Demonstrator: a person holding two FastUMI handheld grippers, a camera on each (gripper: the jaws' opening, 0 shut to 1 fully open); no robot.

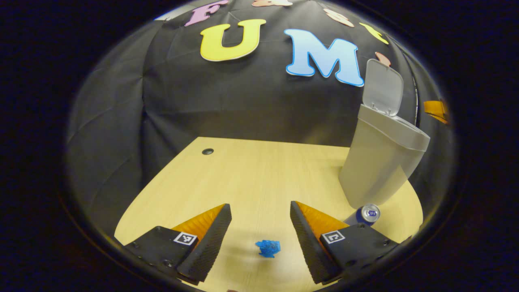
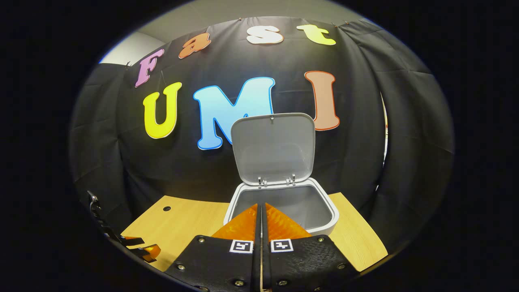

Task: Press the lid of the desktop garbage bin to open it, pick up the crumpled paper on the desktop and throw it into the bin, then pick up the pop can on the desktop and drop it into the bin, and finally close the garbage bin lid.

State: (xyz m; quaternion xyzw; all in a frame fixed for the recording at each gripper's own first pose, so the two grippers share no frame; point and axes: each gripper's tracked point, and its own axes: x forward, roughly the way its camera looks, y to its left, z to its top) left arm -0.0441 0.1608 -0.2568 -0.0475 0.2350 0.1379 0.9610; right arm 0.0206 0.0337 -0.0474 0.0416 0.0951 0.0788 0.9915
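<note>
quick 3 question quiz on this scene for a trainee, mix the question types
1. True or false: the lid of the garbage bin is closed.
2. What lies on the desktop between the open fingers of the left tongs? A) pop can B) blue crumpled paper C) nothing
3. Fill in: the pop can lies on its side at the foot of the ____.

Key
1. False: it stands open, seen from above by the shut right tongs.
2. B, the crumpled paper.
3. Bin.
</note>
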